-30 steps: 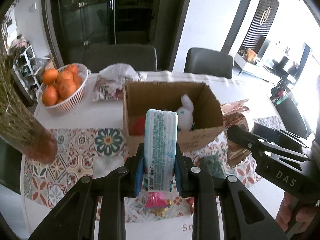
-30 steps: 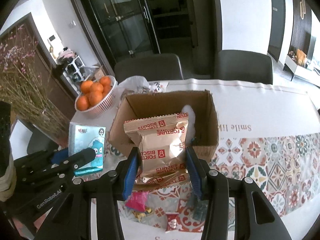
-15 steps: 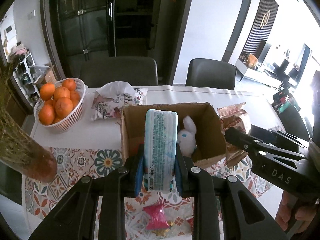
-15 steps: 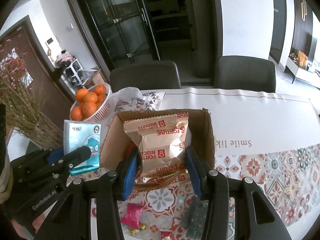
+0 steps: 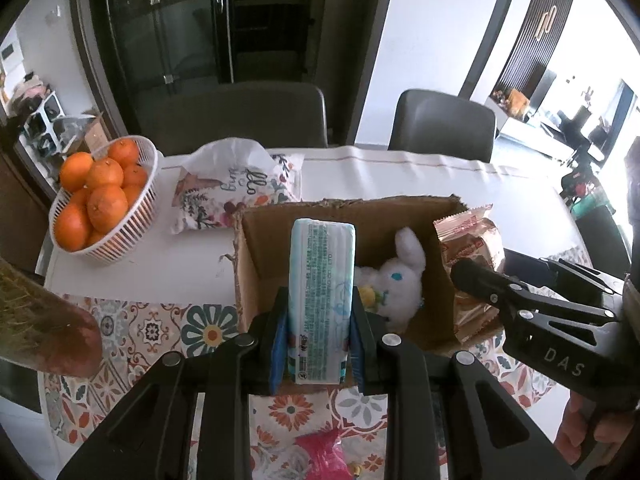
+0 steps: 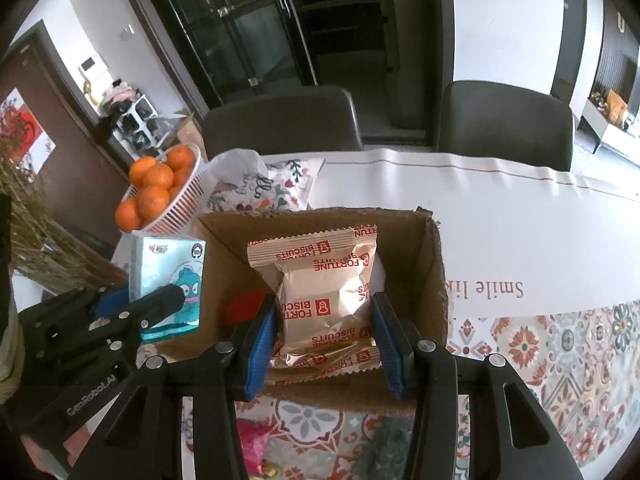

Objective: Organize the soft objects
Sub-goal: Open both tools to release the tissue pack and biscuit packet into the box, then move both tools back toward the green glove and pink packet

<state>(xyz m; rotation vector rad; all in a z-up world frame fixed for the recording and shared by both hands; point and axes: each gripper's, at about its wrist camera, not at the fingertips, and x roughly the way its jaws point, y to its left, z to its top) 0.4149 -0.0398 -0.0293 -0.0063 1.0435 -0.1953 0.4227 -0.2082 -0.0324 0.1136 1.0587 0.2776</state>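
Left hand-held gripper (image 5: 319,334) clamps tissue pack (image 5: 322,300); right hand-held gripper (image 6: 323,344) clamps biscuit packet (image 6: 320,292). Cardboard box (image 6: 434,276) just ahead, below both. Risk: simultaneous drops collide, or a packet catches the near wall and spills outside.

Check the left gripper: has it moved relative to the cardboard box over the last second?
Yes. In the left wrist view the left gripper, shut on the tissue pack, has closed in on the cardboard box, which now looms larger and nearer.
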